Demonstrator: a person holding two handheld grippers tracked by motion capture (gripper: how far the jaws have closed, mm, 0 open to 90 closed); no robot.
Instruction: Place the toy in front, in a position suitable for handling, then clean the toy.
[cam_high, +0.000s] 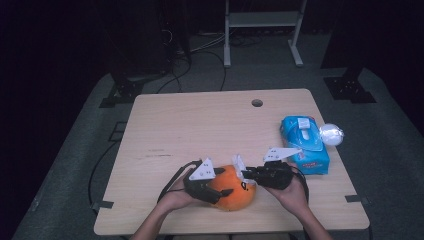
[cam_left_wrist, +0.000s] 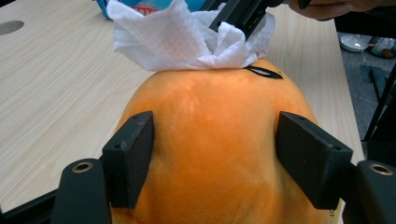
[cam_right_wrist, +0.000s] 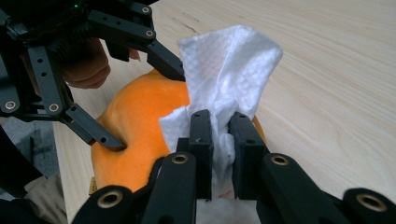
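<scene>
An orange plush toy (cam_high: 235, 192) lies near the table's front edge. My left gripper (cam_high: 220, 189) is shut on it; in the left gripper view both pads (cam_left_wrist: 133, 154) press into the orange plush toy (cam_left_wrist: 210, 154). My right gripper (cam_high: 245, 174) comes in from the right, shut on a white wet wipe (cam_high: 238, 164). In the right gripper view the white wipe (cam_right_wrist: 229, 70) is pinched between the right gripper's (cam_right_wrist: 220, 140) jaws and lies against the plush toy (cam_right_wrist: 140, 121). The wipe (cam_left_wrist: 187, 37) rests on the toy's far end beside a black marking (cam_left_wrist: 262, 71).
A blue pack of wet wipes (cam_high: 305, 142) lies at the table's right side, with a crumpled clear wrapper (cam_high: 331, 134) next to it. A round hole (cam_high: 257, 103) sits near the table's far edge. A metal frame (cam_high: 262, 30) stands on the floor beyond.
</scene>
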